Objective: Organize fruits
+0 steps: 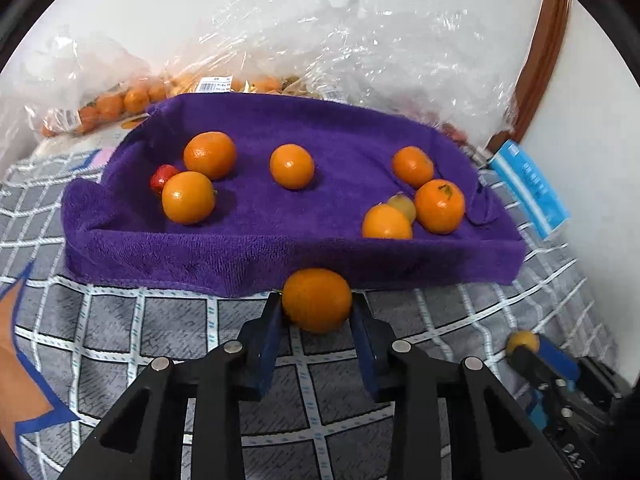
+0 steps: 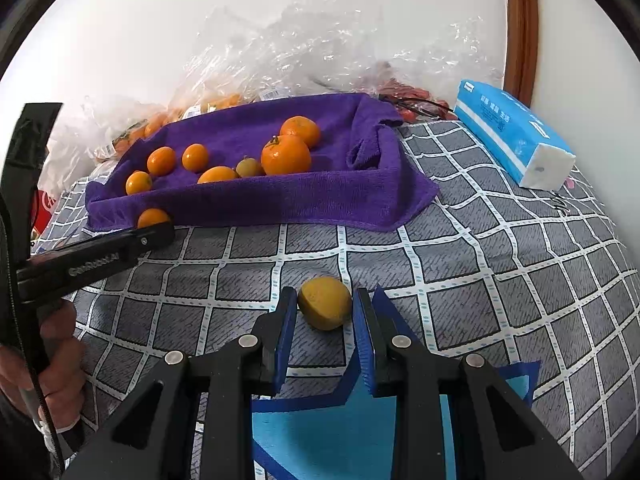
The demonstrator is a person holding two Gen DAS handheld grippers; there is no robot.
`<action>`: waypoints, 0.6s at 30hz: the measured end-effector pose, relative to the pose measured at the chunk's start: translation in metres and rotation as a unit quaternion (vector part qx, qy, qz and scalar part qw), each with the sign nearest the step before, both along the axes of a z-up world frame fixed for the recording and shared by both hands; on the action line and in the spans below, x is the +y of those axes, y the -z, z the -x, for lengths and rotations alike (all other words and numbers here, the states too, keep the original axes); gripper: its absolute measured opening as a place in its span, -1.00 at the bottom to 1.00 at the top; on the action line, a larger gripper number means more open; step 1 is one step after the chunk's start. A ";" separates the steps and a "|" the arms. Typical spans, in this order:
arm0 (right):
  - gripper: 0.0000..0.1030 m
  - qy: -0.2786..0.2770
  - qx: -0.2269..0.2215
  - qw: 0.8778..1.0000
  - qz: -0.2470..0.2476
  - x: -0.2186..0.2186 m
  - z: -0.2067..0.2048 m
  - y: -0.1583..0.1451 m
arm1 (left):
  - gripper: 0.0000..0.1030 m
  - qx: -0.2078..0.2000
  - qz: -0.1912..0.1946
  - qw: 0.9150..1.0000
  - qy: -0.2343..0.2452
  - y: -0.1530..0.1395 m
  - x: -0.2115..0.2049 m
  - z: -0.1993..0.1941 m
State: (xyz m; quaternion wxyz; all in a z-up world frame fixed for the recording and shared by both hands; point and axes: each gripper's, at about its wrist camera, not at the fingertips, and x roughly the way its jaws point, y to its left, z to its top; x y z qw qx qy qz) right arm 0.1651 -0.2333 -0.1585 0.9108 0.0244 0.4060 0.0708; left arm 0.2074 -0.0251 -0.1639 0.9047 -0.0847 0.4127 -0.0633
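A purple towel folded into a shallow tray holds several oranges, such as one in the middle, plus a small red fruit and a small yellow-green fruit. Just in front of the towel's near edge, my left gripper is shut on an orange, with a pad pressed against each side. To its right, my right gripper is shut on a small yellow fruit low over the checked cloth. The right wrist view shows the left gripper from the side at the towel's left corner, with its orange.
Clear plastic bags of small oranges lie behind the towel against the white wall. A blue tissue pack rests at the right, beside a brown wooden frame. The grey checked cloth covers the surface. A person's hand grips the left handle.
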 end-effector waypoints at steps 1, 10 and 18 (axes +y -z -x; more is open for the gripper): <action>-0.45 0.000 0.000 1.000 0.000 0.000 0.000 0.000 | -0.38 -0.002 0.009 1.000 -0.001 -0.001 0.003 0.000; -0.45 -0.001 -0.001 1.000 -0.004 -0.001 0.000 0.000 | -0.38 -0.026 0.025 0.999 0.011 -0.008 0.004 0.006; -0.45 -0.007 -0.008 1.000 -0.007 0.001 0.003 -0.002 | -0.38 -0.050 0.038 0.998 0.024 -0.019 0.003 0.014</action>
